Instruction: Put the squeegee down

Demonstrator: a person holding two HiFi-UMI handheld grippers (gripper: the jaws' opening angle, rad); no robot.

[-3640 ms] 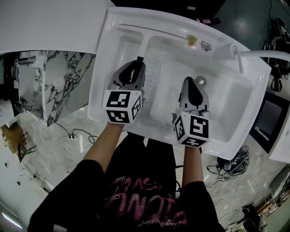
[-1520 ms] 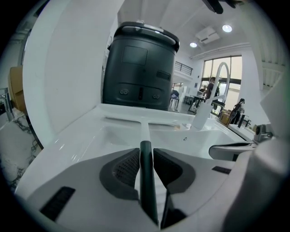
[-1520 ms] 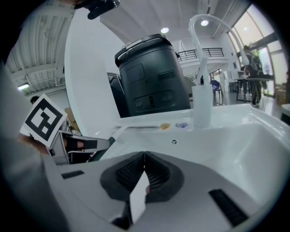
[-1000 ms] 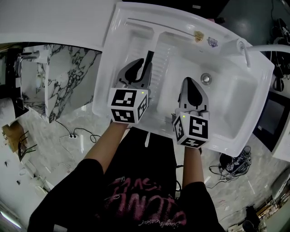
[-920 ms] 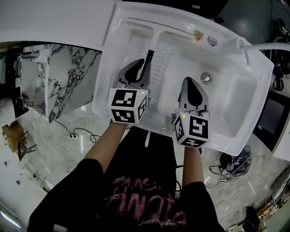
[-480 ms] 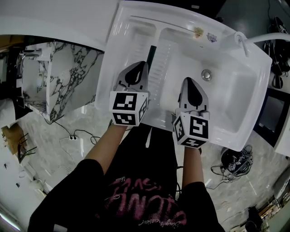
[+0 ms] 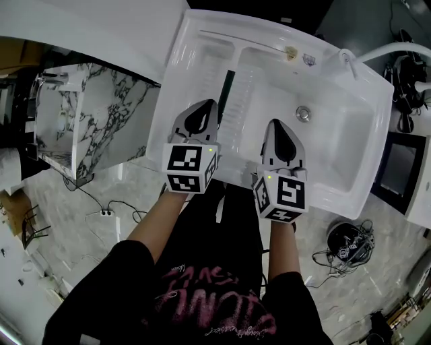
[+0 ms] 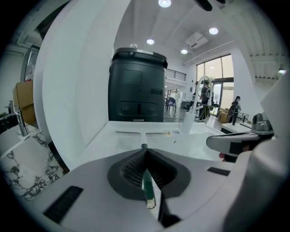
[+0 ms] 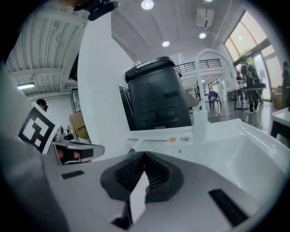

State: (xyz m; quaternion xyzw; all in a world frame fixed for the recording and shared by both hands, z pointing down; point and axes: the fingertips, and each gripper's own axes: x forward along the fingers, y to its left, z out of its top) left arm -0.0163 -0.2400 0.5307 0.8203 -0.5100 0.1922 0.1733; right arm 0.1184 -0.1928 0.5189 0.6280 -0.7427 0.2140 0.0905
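My left hand-held gripper (image 7: 206, 106) is clamped on the squeegee (image 7: 227, 84), whose handle points up-frame. My right hand-held gripper (image 7: 277, 125) is closed and empty.

The head view looks steeply down on the sink (image 7: 337, 148). Both gripper views sit low, close, facing 12 o'clock across it.

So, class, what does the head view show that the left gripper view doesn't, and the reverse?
Head view only: the person's forearms, dark shirt and floor cables. Left gripper view only: a tall dark bin, ceiling lights, and the left gripper with its jaws closed on the squeegee handle. Both: the white sink, the squeegee, the right gripper.
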